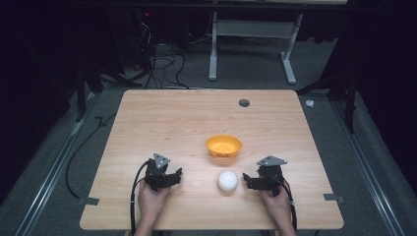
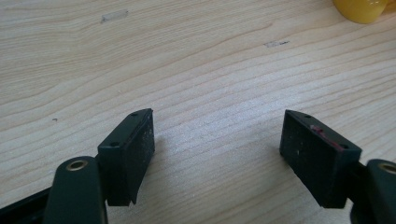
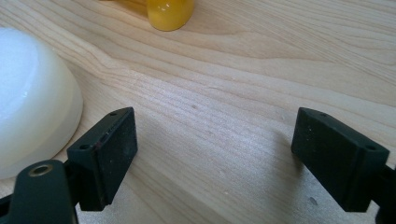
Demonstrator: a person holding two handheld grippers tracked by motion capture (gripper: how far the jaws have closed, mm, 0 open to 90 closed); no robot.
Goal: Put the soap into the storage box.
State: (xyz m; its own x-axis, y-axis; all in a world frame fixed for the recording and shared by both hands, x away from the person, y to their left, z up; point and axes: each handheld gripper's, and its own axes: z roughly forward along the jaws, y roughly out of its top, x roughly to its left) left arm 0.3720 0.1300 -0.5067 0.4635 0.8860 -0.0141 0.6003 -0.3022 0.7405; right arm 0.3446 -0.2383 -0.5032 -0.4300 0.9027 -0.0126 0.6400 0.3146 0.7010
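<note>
high view: left gripper (image 1: 178, 173) and right gripper (image 1: 244, 178) both released on the table (image 1: 162, 118), white bowl (image 1: 227, 181) between them, just beside the right gripper's fingertips, orange bowl (image 1: 223, 145) beyond | left gripper view: jaws spread, nothing between, orange bowl (image 2: 362, 10) far ahead, right | right gripper view: jaws wide, empty; white bowl (image 3: 32, 98) just outside left finger (image 3: 103, 149), orange bowl (image 3: 169, 13) ahead

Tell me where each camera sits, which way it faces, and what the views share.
High view: above the near edge, looking forward and down on the table; both forearms, left tool and right tool show.
Left gripper view: on the left tool, low over the wood; open jaws.
Right gripper view: on the right tool, beside the white bowl, which sits upside down; open jaws.
Shared: the orange bowl appears in all three.
</note>
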